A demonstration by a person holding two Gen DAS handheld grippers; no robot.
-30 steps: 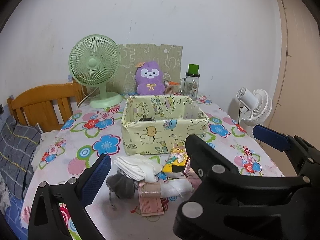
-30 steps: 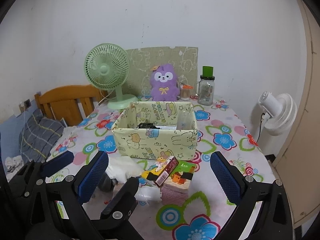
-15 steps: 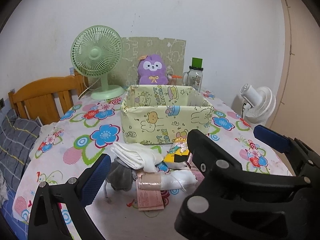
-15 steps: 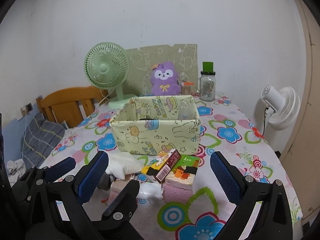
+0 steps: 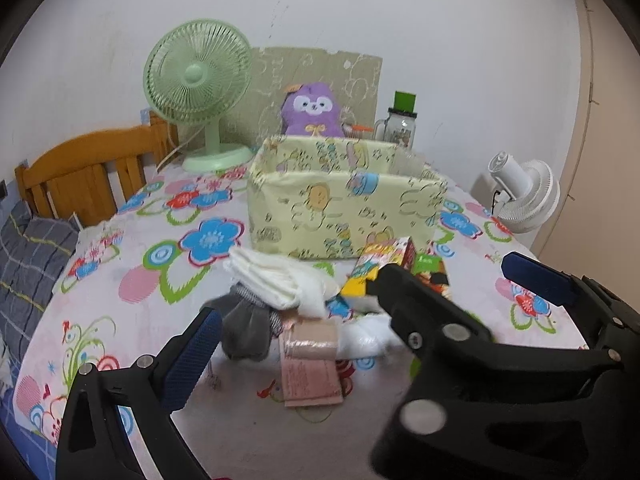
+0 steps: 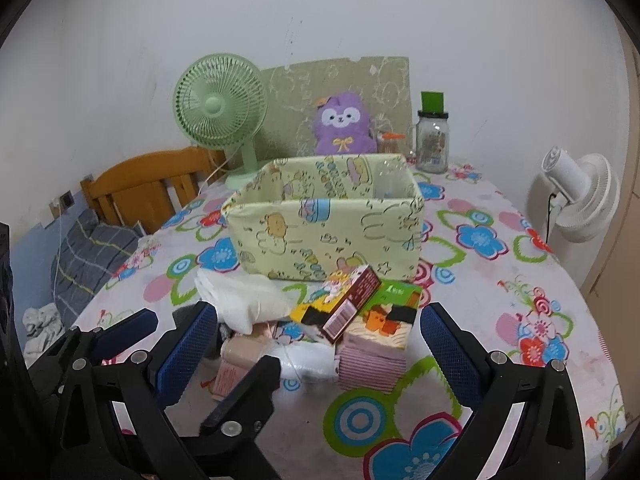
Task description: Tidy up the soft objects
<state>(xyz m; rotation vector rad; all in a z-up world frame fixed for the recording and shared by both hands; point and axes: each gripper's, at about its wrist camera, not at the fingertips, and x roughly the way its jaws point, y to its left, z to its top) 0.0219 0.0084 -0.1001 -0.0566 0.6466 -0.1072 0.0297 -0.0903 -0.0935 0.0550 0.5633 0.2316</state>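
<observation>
- Compared with a second ago, both my cameras sit lower and nearer the pile: the yellow fabric bin (image 6: 324, 236) fills more of each view and I no longer see down into it. I read that as the approach to a first pick, with nothing lifted yet.
- My left gripper (image 5: 360, 312) is spread wide and holds nothing; its near-left blue pad is just beside the grey socks (image 5: 246, 330), and the other finger reaches past the right of the pile.
- My right gripper (image 6: 318, 340) is likewise wide open and empty, framing the pile from the near side; it crosses in front of the left view and hides part of the heap there.
- The soft things lie on the counter (image 6: 500, 280) just near of the bin, touching one another in one heap.
- Count, as far as I can tell: one folded white cloth (image 6: 244, 296); one grey sock bundle; one beige roll with a pink card under it (image 6: 244, 350); one clear-wrapped white item (image 6: 308, 356); one pink ribbed fold (image 6: 370, 362).
- Mixed in: one brown-edged cartoon box (image 6: 344, 300) leaning on top and one green-and-orange packet (image 6: 394, 312) on the pink fold. These look rigid, so I judge they aren't bin candidates.
- Far side: one green desk fan (image 6: 220, 120), one purple plush (image 6: 344, 126), one glass jar with green lid (image 6: 433, 140); one white fan (image 6: 576, 196) off the right edge.
- The plush is soft too, but it stands well apart behind the bin.
</observation>
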